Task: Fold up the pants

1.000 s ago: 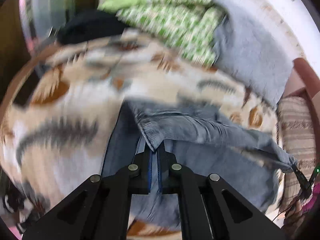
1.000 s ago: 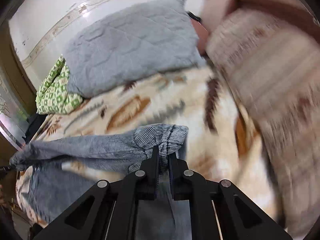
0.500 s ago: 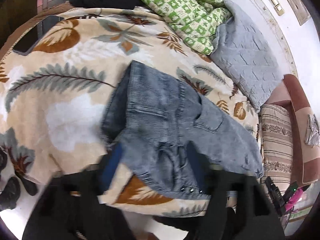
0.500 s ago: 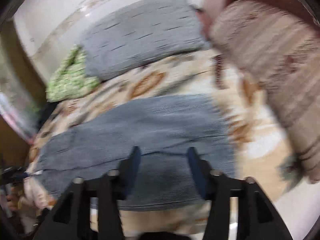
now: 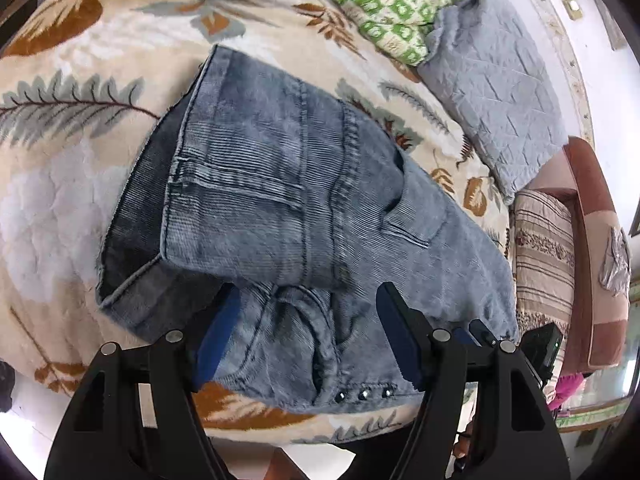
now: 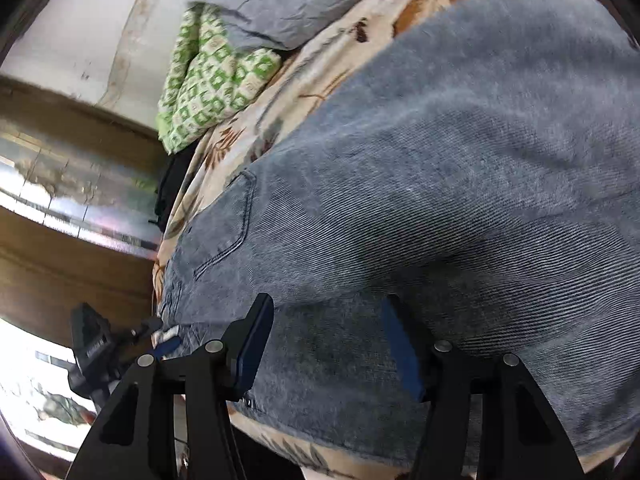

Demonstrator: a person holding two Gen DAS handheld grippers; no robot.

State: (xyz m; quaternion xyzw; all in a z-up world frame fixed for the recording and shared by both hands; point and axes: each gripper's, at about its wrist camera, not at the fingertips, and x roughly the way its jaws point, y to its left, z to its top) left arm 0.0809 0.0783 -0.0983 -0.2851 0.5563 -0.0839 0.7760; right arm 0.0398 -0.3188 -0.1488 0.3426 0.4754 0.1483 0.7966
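Observation:
The grey-blue denim pants (image 5: 280, 200) lie folded over on a leaf-patterned blanket (image 5: 60, 140), leg hems on top at the left, waist with rivets near the front edge. My left gripper (image 5: 308, 336) is open and empty just above the waist end. In the right wrist view the pants (image 6: 440, 160) fill the frame, and my right gripper (image 6: 328, 344) is open and empty over their near edge. The left gripper also shows in the right wrist view (image 6: 120, 344) at the lower left.
A grey quilted pillow (image 5: 500, 92) and a green checked cloth (image 5: 392, 8) lie at the far side of the bed. A striped cushion (image 5: 544, 256) and a brown headboard (image 5: 596, 240) are at the right. A wooden and mirrored cabinet (image 6: 60, 200) stands left.
Both grippers held pants fabric a second ago; both have let go and opened. The folded leg part now lies flat on the pants, and both grippers have drawn back toward the near edge.

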